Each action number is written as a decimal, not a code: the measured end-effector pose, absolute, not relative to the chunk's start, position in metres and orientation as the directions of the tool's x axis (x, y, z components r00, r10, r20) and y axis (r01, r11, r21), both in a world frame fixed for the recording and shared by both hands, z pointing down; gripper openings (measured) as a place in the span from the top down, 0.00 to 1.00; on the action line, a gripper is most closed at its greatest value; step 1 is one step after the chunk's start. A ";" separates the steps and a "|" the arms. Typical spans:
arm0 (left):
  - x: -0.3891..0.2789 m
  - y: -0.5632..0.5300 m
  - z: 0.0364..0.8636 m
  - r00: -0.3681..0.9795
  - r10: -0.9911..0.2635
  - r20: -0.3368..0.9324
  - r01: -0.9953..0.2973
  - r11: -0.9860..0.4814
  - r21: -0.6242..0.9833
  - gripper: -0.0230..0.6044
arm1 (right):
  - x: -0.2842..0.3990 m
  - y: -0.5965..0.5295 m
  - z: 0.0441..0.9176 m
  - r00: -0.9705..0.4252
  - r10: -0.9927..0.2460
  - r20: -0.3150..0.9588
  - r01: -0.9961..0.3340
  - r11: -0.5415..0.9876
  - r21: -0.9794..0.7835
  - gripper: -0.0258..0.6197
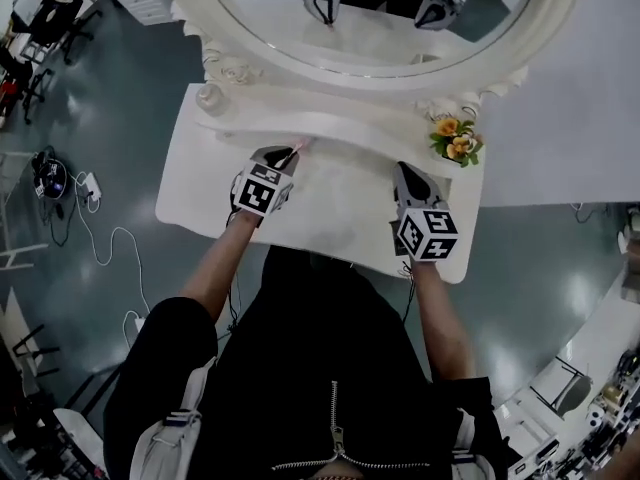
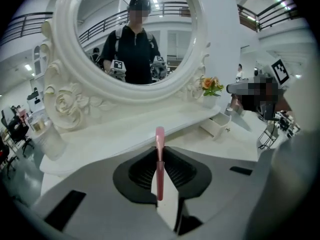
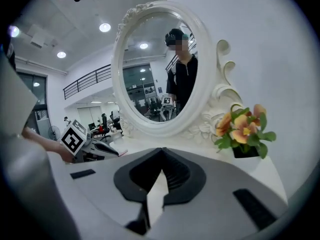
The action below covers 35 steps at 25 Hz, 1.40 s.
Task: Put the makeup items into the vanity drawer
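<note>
My left gripper (image 1: 291, 155) is shut on a slim pink makeup stick (image 1: 301, 147) above the white vanity table (image 1: 200, 183). In the left gripper view the pink stick (image 2: 159, 159) stands upright, pinched between the dark pads of that gripper (image 2: 160, 171), its tip poking out past them. A small white drawer (image 2: 217, 125) stands pulled open under the mirror shelf, ahead and to the right. My right gripper (image 1: 404, 172) hovers over the table's right side, below the flowers; its jaws (image 3: 161, 154) meet at the tips with nothing between them.
A large oval mirror (image 1: 375, 63) in an ornate white frame rises behind the shelf. A small pot of orange flowers (image 1: 455, 140) sits at the shelf's right end, a clear jar (image 1: 210, 96) at its left. Cables (image 1: 90, 228) lie on the floor to the left.
</note>
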<state>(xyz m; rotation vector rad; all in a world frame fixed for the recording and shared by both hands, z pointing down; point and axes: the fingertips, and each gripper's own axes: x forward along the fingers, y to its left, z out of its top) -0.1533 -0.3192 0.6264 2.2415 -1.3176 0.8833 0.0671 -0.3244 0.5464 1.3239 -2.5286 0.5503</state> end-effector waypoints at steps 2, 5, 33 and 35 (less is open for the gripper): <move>-0.124 -0.325 0.624 0.406 -0.604 0.685 -0.838 -0.546 0.016 0.87 | 0.092 -0.316 0.546 -0.518 -0.770 0.372 -0.855 0.471 -0.217 0.95; -0.080 -0.330 0.622 0.464 -0.568 0.680 -0.778 -0.629 0.006 0.87 | 0.129 -0.303 0.548 -0.452 -0.809 0.375 -0.892 0.398 -0.216 0.95; 0.194 -0.322 0.665 0.572 -0.196 0.796 -0.253 -0.966 -0.056 0.87 | 0.302 -0.209 0.569 -0.125 -0.896 0.426 -0.971 0.022 -0.237 0.95; 0.195 -0.323 0.671 0.559 -0.197 0.806 -0.257 -0.965 -0.058 0.87 | 0.304 -0.209 0.569 -0.126 -0.895 0.428 -0.972 0.024 -0.234 0.95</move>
